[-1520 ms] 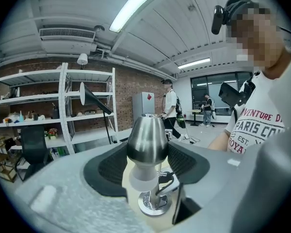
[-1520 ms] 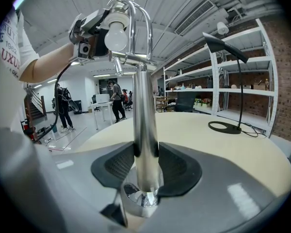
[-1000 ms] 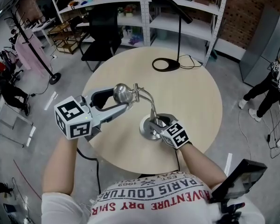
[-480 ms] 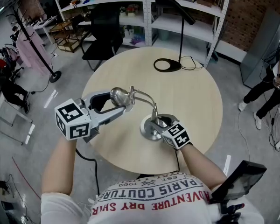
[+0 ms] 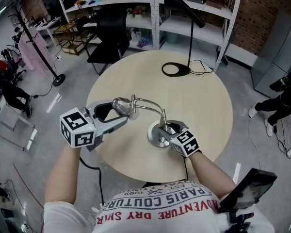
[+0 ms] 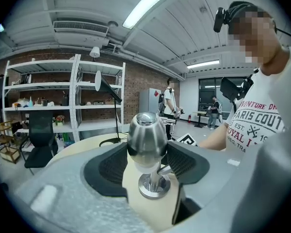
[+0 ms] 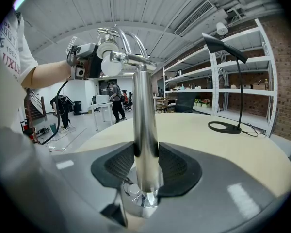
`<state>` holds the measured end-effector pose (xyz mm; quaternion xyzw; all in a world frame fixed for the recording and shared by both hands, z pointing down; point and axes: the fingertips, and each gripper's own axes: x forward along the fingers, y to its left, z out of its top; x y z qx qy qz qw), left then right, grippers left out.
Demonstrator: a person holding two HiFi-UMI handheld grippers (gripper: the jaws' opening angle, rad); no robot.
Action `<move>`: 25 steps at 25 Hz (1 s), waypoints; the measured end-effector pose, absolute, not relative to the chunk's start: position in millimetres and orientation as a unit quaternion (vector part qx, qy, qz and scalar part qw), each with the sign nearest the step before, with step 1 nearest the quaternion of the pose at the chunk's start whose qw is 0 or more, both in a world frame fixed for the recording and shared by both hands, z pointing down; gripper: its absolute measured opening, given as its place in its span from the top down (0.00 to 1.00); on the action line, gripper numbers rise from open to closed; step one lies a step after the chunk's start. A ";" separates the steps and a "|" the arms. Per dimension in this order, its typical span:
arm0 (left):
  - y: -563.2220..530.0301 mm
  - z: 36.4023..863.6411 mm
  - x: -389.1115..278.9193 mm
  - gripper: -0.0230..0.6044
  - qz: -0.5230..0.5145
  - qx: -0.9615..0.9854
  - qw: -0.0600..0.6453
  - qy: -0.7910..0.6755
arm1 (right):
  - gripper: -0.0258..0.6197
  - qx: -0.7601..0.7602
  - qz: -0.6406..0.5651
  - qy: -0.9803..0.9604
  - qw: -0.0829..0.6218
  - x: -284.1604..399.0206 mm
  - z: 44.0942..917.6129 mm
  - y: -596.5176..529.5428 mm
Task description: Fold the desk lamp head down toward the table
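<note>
Lamp head [image 6: 146, 139] right in the grip of the left gripper [image 5: 122, 111]. The jaws stand wide, and both dark ribbed pads press on the sides of that silver, egg-shaped shell. It hangs above the table [image 5: 203, 106], clear of the tabletop, and up and to the left of the right gripper's jaws.

Over to the right gripper [image 5: 166, 128]. Its jaws are clamped on the upright chrome stem [image 7: 145, 144], with a pad touching each side, low down and just above the round base [image 5: 156, 137]. That base sits flat on the near part of the table, directly under the right jaws. From the left gripper's view it shows just past the lamp head.

From the top of the stem, the curved neck [image 5: 148, 102] arches up and across to the left gripper. Seen from the right gripper, the pale face of the head shows high on the left, with the left gripper behind it.

Well beyond both grippers, on the far side of the table, stands a black lamp. Its ring-shaped foot [image 5: 176, 70] lies flat with a thin pole rising from it. Farther off behind that are a black chair [image 5: 106, 35] and white shelving [image 5: 194, 28].
</note>
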<state>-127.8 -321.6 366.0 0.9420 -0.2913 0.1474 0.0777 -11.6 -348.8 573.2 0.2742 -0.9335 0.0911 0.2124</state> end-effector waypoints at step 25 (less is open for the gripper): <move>-311.6 413.5 -150.5 0.56 0.132 0.939 0.116 -0.297 | 0.72 0.271 0.091 -0.933 0.217 -11.1 572.2 -344.1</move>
